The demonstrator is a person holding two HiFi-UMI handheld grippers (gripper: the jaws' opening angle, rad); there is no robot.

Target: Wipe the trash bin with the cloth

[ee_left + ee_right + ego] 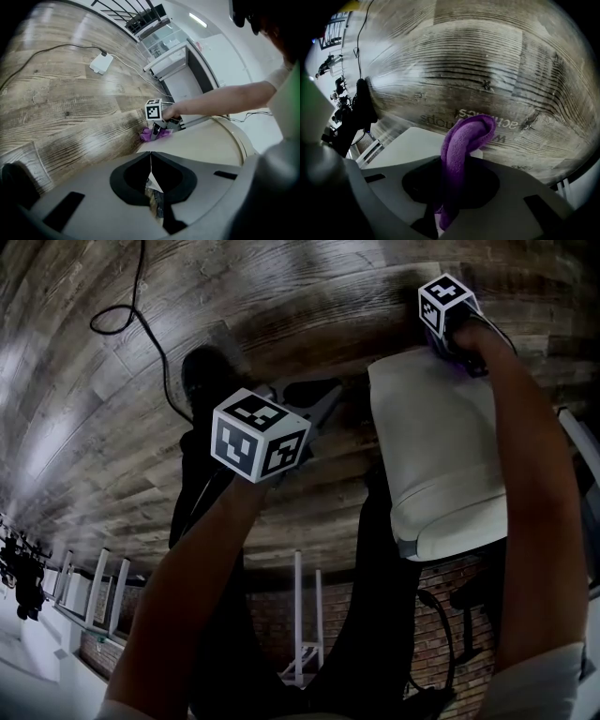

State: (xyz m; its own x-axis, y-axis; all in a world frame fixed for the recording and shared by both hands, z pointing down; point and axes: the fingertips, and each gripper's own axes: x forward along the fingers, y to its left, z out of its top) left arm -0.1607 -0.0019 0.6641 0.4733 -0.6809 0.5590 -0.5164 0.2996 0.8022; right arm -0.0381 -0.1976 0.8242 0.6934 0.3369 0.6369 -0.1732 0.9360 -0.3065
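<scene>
The right gripper [451, 194], fingers clenched on a purple cloth [465, 138], rests at the far edge of the trash bin [441, 460] lid, while the left gripper [152, 185], fingers closed and empty, hovers beside it.

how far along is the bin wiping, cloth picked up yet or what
Done: the purple cloth is picked up and clamped in the right tool.
In hand: that tool holds the cloth at the far edge of the white trash bin lid.
Left: how much of the bin has been wiped cannot be told, as no wipe marks show. The left tool is shut and empty, off to the bin's side.
</scene>
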